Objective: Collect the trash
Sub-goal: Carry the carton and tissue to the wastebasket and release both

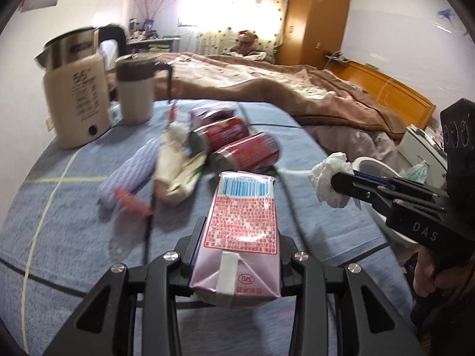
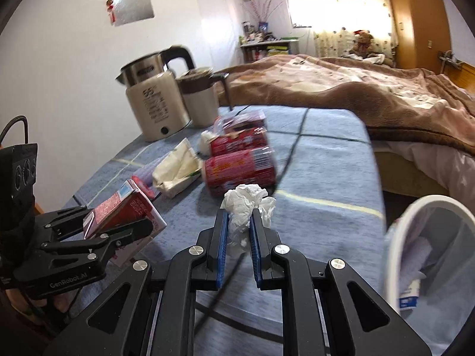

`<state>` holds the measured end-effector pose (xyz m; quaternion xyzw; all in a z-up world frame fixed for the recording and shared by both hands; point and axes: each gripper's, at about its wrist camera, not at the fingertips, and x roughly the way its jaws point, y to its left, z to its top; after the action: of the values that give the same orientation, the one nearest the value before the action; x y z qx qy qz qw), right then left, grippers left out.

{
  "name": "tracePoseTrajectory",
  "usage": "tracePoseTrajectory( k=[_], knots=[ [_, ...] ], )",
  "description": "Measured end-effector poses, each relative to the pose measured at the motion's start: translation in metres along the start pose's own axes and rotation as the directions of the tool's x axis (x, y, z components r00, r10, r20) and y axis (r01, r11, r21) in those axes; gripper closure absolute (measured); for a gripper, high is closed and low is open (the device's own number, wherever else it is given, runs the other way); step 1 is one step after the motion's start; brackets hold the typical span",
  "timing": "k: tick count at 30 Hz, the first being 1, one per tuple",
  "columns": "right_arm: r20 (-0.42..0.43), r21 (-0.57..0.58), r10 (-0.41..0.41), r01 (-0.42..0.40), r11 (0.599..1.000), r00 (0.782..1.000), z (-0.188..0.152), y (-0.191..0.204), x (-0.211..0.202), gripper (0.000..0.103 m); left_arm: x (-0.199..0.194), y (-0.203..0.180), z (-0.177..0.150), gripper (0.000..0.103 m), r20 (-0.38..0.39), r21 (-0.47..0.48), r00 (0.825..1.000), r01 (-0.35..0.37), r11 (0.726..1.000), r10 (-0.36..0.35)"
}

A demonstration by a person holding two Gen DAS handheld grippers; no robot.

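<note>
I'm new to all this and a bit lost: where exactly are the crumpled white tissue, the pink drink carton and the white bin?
Crumpled white tissue [image 2: 248, 204]: right wrist view, its bunched middle.
Pink paper drink carton [image 1: 242, 222]: left wrist view, its printed side panel.
White round plastic bin [image 2: 427, 203]: right wrist view, its upper rim.

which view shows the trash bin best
The right wrist view: the white trash bin sits large at lower right, its open mouth and some trash inside visible. The left wrist view shows only part of its rim, behind the right gripper.
</note>
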<state>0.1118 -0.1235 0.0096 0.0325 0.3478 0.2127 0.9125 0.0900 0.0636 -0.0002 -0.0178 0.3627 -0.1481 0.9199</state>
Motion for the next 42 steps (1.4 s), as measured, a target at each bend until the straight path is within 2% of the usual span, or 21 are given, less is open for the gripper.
tracePoseTrajectory(
  k=[4,13,20,26,33,42],
  knots=[
    [0.032,0.049,-0.035,0.033,0.998,0.999,0.002,-0.024,-0.023,0.088,0.003,-0.022,0.010,0.064,0.013,0.033,1.000,0.022,0.999,-0.023],
    [0.064,0.145,-0.161,0.151,0.978,0.985,-0.004,-0.085,-0.074,0.088,0.015,-0.087,0.031,0.064,0.026,0.114,0.991,0.130,0.985,-0.133],
    [0.063,0.197,-0.239,0.223,0.955,0.969,-0.013,-0.119,-0.100,0.088,0.032,-0.131,0.040,0.064,-0.012,0.158,0.980,0.197,0.968,-0.197],
    [0.031,0.233,-0.293,0.279,0.932,0.956,-0.027,-0.149,-0.110,0.088,0.049,-0.169,0.042,0.064,-0.049,0.193,0.966,0.257,0.947,-0.252],
    [-0.022,0.280,-0.339,0.332,0.901,0.940,-0.047,-0.182,-0.113,0.088,0.072,-0.210,0.034,0.064,-0.116,0.227,0.952,0.303,0.926,-0.283],
    [-0.075,0.303,-0.363,0.368,0.879,0.929,-0.059,-0.210,-0.107,0.087,0.089,-0.231,0.031,0.064,-0.159,0.244,0.949,0.304,0.921,-0.271]
  ],
)
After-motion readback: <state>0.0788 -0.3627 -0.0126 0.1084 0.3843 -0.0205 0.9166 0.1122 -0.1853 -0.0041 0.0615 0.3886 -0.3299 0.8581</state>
